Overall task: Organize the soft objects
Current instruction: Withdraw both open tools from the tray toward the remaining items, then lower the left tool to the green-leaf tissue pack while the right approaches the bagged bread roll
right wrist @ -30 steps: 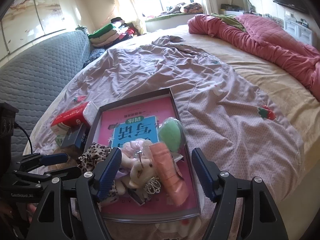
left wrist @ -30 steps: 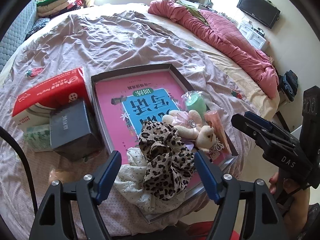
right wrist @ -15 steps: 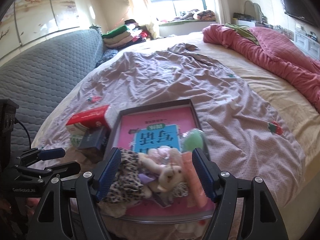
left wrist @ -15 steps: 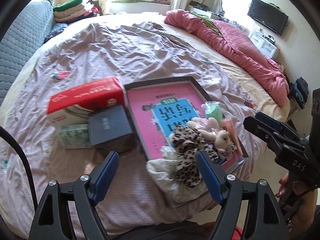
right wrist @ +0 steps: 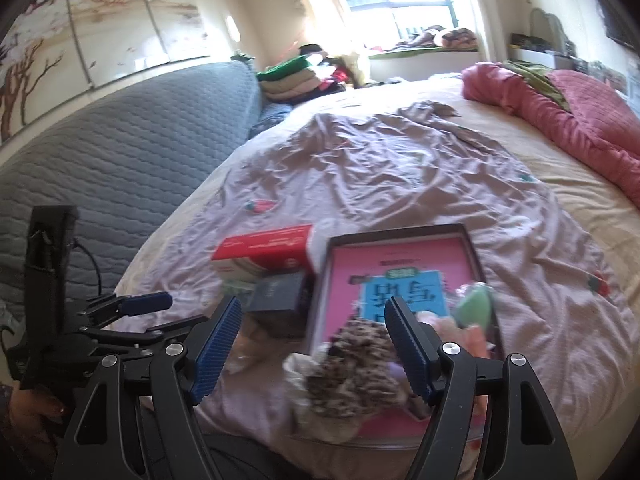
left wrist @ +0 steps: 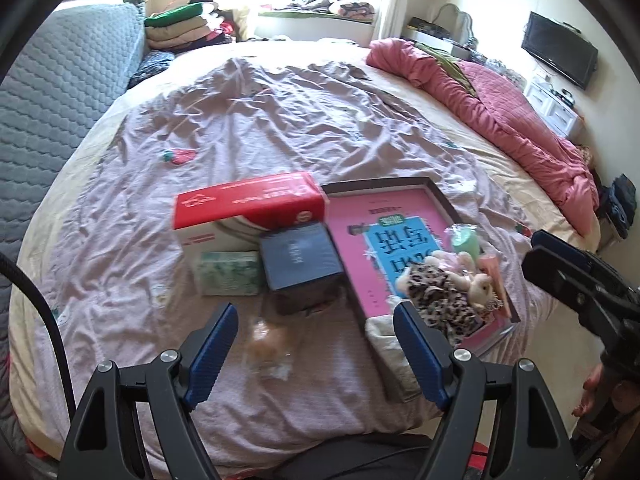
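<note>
Currently, no item is gripped (left tool and right tool both spread), so the leopard scrunchie would likely be approached next.

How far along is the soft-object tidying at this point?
Done: nothing visibly sorted. The leopard scrunchie, plush toy and green pouch lie heaped in the tray. In hand: nothing; left hand-held gripper and right hand-held gripper are open. Left: all sorting.

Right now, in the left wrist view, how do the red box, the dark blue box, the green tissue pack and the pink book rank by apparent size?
1. Pink book
2. Red box
3. Dark blue box
4. Green tissue pack, though these last two look close.
</note>
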### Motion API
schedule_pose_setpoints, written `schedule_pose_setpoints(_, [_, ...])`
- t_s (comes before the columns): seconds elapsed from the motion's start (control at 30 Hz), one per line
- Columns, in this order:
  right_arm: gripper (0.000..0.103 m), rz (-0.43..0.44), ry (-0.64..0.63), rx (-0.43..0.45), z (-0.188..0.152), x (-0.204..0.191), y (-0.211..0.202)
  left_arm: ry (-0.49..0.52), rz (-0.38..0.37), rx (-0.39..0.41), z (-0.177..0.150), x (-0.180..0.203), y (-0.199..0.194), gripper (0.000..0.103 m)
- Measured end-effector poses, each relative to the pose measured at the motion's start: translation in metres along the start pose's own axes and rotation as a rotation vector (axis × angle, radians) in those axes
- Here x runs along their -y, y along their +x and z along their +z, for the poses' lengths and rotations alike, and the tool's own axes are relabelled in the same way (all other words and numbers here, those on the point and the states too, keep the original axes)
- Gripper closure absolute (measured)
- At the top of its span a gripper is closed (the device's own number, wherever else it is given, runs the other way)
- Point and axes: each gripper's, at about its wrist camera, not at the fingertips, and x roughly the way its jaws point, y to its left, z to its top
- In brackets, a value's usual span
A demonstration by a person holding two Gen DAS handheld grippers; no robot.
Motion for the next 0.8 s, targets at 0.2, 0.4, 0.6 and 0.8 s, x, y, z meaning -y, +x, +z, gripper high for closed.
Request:
schedule_pose_setpoints(0.2, [0.027, 0.031, -0.054, -0.037, -0.004, -0.028, 0.018, -0.054, 0.018, -0.004, -0.004, -0.030, 0.000, 0.024])
schedule_pose_setpoints(0.4, [0.027, 0.060, -0.109, -0.086, -0.011, -0.057, 0.042, -0.107, 0.036, -0.004, -0.008, -0.058, 0.003, 0.024])
schedule_pose_setpoints(0.6, [0.027, 0.079, -0.138, -0.133, -0.021, -0.075, 0.067, -0.147, 0.048, -0.011, -0.012, -0.080, 0.011, 0.024])
schedule_pose_setpoints(0.8, [0.027, 0.069, -0.145, -0.167, -0.028, -0.084, 0.092, -0.170, 0.057, -0.033, -0.016, -0.094, 0.025, 0.024])
